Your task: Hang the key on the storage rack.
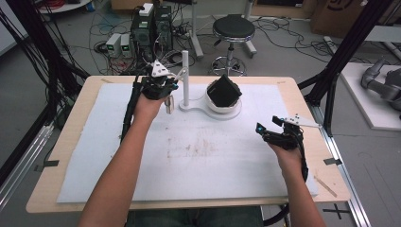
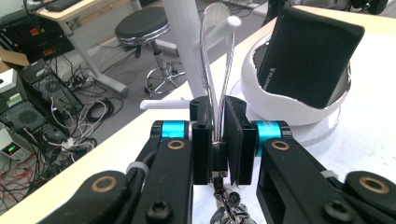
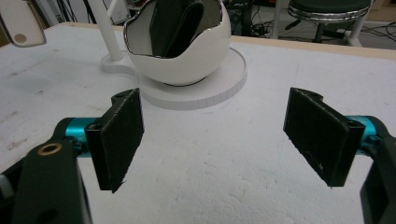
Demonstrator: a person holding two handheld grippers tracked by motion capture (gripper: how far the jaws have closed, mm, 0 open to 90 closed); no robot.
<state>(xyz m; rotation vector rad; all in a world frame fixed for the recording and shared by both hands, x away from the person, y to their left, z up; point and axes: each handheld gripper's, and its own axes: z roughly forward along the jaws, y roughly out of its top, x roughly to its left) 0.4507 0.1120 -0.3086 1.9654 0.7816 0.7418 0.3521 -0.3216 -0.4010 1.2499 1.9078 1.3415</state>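
My left gripper [image 1: 166,92] is clamped on a thin metal loop [image 2: 217,56] — a keyring hoop, I think — held beside the white stand post [image 1: 185,75] near the table's far edge. I judge the step to be hanging it on the post's peg [image 2: 223,25]; next I'd need to lift and thread the loop over that peg. My right gripper [image 1: 270,128] idles near the right edge, jaws apart. What dangles below the loop is cut off.

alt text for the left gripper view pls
The left gripper is shut on a thin silver metal loop that rises beside a white post. To the right, a white egg-shaped bowl holds a black wallet.
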